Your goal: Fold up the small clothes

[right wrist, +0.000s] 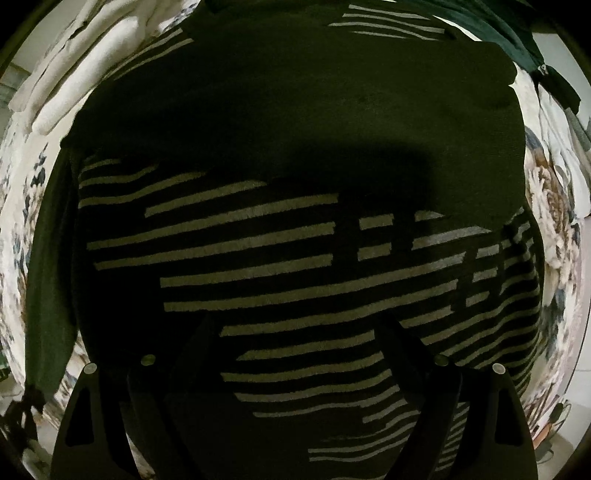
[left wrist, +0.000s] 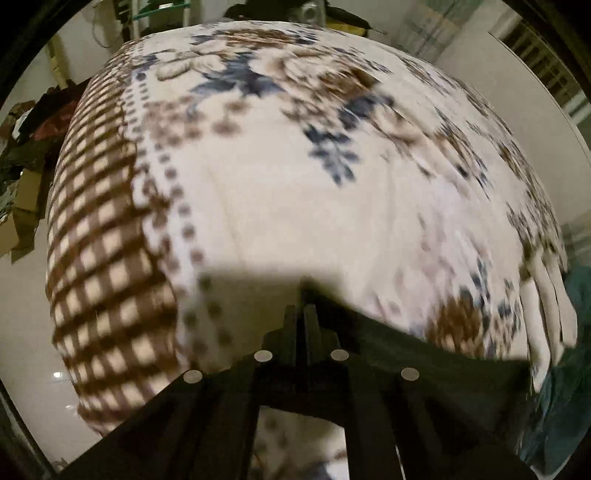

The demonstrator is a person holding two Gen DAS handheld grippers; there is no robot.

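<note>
Left wrist view: the left gripper was seen with jaws fully closed, apparently pinching a dark garment edge over the floral bed cover. Right wrist view: the right gripper was held wide open, empty, above the striped dark garment spread on the bed; a fold was judged underway, a second grasp being required next.

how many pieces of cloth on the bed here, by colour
dark striped garment: 1
white folded cloth: 1
teal-green cloth: 1
floral bedspread underneath: 1
total: 4
Pale fabric at the right edge of the right wrist view is too indistinct to count.
</note>
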